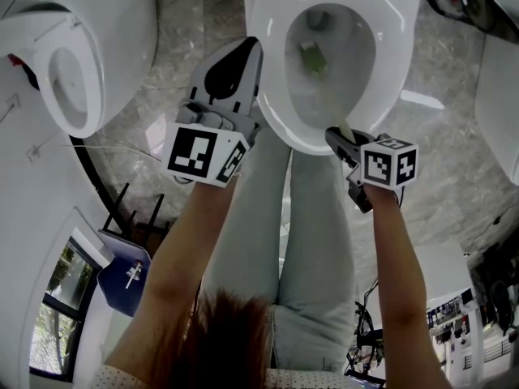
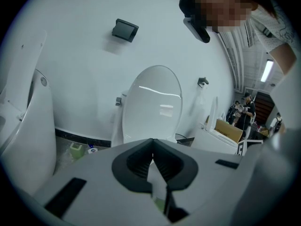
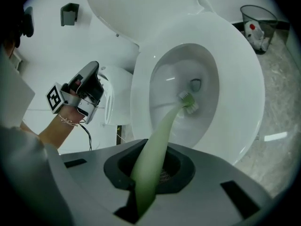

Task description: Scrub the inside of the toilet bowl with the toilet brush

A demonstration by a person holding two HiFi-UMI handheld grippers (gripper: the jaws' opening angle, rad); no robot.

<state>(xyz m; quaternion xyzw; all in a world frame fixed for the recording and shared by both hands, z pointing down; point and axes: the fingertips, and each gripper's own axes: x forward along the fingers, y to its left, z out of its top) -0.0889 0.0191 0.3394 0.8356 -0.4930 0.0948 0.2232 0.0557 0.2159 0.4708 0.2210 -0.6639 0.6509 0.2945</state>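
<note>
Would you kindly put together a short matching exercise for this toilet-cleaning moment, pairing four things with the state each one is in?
Things:
1. toilet brush
2. left gripper
3. right gripper
4. toilet lid

States:
A. raised
B. shut, with nothing between its jaws
C. green, with its head down inside the bowl
D. shut on the brush's handle

Pairs: 1-C, 2-B, 3-D, 4-A
</note>
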